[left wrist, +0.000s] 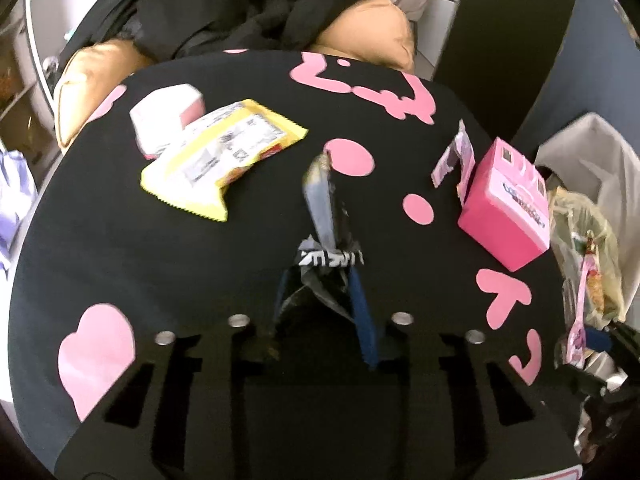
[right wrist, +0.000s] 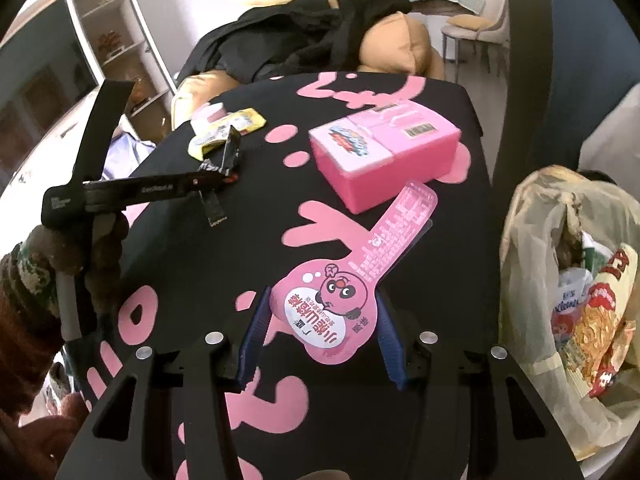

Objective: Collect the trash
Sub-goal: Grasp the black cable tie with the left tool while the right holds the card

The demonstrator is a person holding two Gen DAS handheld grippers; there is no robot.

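Two pieces of trash are grabbed but not binned: the left gripper (left wrist: pixel 324 276) is clamped on a dark wrapper (left wrist: pixel 320 200), the right gripper (right wrist: pixel 320 320) on a pink wrapper (right wrist: pixel 352 272). A yellow wrapper (left wrist: pixel 224 156) waits near the surface's (left wrist: pixel 160 260) far-left corner; the trash bag (right wrist: pixel 568 312) sits past its right edge.

Tan sofa (right wrist: pixel 404 44), white shelving (right wrist: pixel 116 36), grey chair (right wrist: pixel 476 28), daylight
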